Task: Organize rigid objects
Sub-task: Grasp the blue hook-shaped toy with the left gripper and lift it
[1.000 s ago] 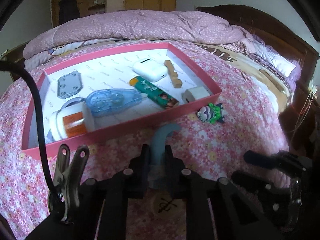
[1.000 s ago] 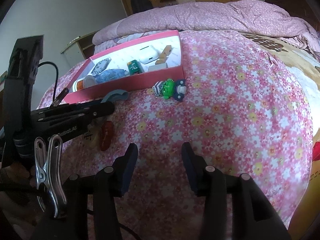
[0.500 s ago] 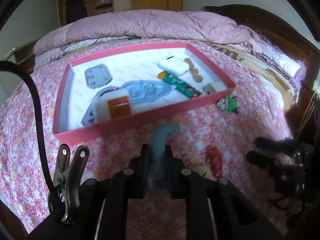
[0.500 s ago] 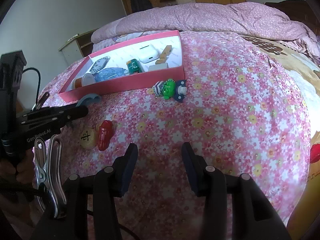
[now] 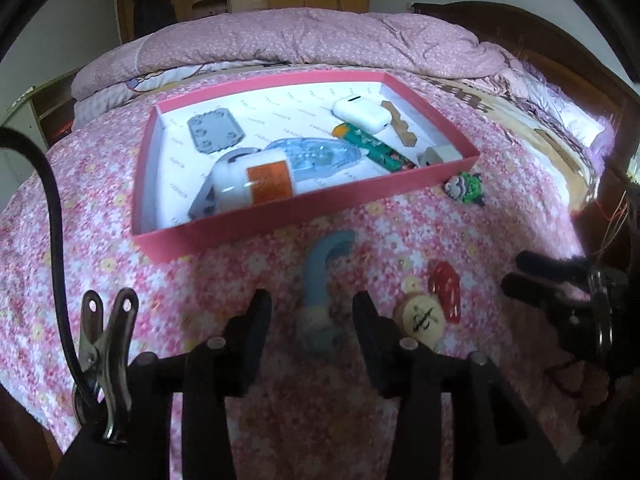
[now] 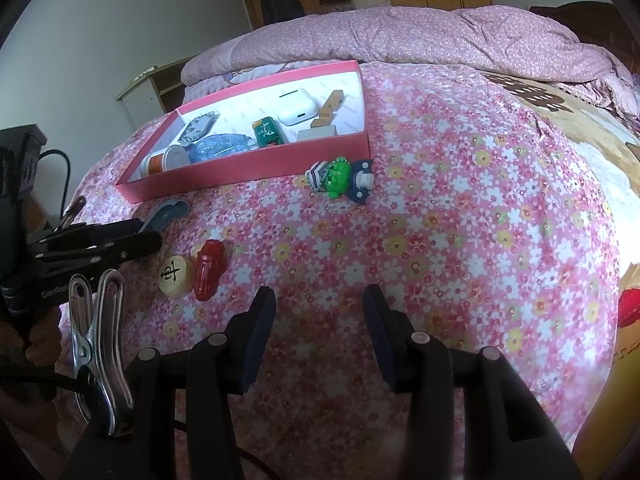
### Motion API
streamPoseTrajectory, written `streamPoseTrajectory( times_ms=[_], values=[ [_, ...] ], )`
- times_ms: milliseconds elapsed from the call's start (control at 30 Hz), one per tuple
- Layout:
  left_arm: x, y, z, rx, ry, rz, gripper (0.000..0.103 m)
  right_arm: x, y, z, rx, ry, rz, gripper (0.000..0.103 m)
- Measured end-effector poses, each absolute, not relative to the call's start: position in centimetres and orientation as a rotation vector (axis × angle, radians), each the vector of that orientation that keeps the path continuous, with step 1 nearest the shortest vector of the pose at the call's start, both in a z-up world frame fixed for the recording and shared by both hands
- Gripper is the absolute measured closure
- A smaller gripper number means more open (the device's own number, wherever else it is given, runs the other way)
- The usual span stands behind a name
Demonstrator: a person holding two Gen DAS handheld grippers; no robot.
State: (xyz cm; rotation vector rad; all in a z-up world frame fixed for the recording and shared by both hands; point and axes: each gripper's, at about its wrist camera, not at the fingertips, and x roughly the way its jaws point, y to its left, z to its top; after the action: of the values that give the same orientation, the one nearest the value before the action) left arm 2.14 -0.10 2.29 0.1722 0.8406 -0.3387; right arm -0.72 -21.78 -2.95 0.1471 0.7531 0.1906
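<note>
A blue-grey hook (image 5: 320, 276) lies on the flowered bedspread just in front of the pink box (image 5: 280, 216). My left gripper (image 5: 312, 320) is around its lower end with jaws opening, and the pads stand clear of it. In the right wrist view the hook (image 6: 168, 212) pokes out past the left gripper (image 6: 148, 236). A red toy car (image 6: 208, 268) and a round wooden chess piece (image 6: 176, 274) sit together beside it. A green toy figure (image 6: 338, 178) lies by the box's right corner. My right gripper (image 6: 320, 312) is open over bare bedspread with nothing in it.
The box holds a white bottle with an orange label (image 5: 252, 182), a blue tape dispenser (image 5: 316, 156), a grey plate (image 5: 216, 130), a white earbud case (image 5: 362, 114), a green lighter (image 5: 372, 148), a wooden piece and a white block. A folded quilt (image 5: 304, 40) lies behind.
My left gripper was shut on the hook and has opened, leaving the hook on the bedspread. The left view slid sideways and now shows the car and chess piece. The right gripper stayed still.
</note>
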Motion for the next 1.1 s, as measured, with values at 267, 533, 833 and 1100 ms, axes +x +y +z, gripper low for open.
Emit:
streamPoseTrajectory(
  times_ms=[267, 533, 833, 1100],
  values=[
    [2.1, 1.8, 1.9, 0.187, 0.838, -0.223, 0.055, -0.7, -21.8, -3.0, 0.148, 0.754, 0.191, 0.056],
    [2.2, 2.4, 2.2, 0.054, 0.880, -0.261, 0.043, -0.8, -21.7, -3.0, 0.142, 0.753, 0.188, 0.056],
    [2.8, 1.5, 2.6, -0.227, 0.872, -0.244, 0.024, -0.9, -22.0, -3.0, 0.167, 0.746, 0.200, 0.056],
    [3.8, -1.4, 2.1, -0.136, 0.848, -0.165, 0.020, -1.1, -22.4, -3.1, 0.193, 0.737, 0.214, 0.056]
  ],
)
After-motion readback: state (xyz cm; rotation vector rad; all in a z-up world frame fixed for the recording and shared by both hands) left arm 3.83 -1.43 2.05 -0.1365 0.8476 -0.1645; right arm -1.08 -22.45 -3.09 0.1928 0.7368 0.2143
